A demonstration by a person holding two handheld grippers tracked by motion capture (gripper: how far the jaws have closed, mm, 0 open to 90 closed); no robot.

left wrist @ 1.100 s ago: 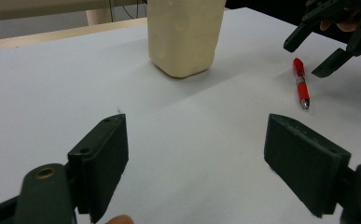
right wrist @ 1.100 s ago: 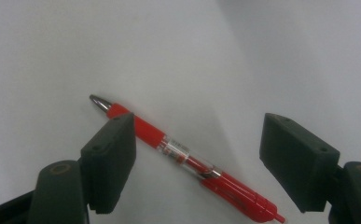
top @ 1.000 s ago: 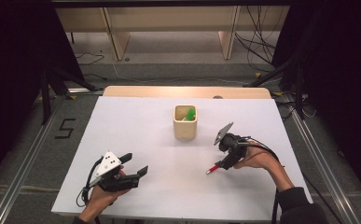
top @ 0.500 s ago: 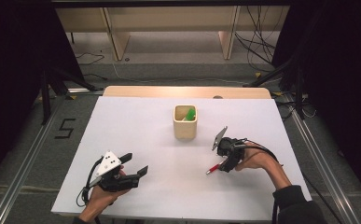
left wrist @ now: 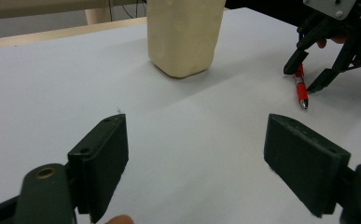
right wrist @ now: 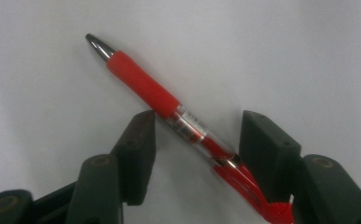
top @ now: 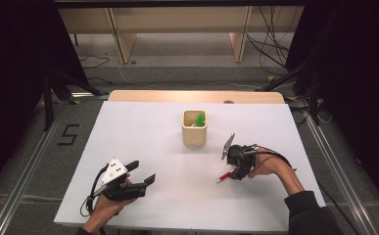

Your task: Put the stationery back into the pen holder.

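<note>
The right gripper [right wrist: 194, 135] has just been closing its jaws around the red plastic pen with a clear barrel and rubber grip [right wrist: 169, 109], which lies flat on the white table [top: 148, 142] at the lower right of the high view, right of and below the beige square cup [top: 194, 128]. The pads do not yet press on it, and the pen lies skewed between them (nearly corner to corner), so closing may spin or roll it, or pinch just its clip end so that it droops or slips when lifted. The left gripper [left wrist: 194, 158] rests spread wide at lower left, holding nothing.
</note>
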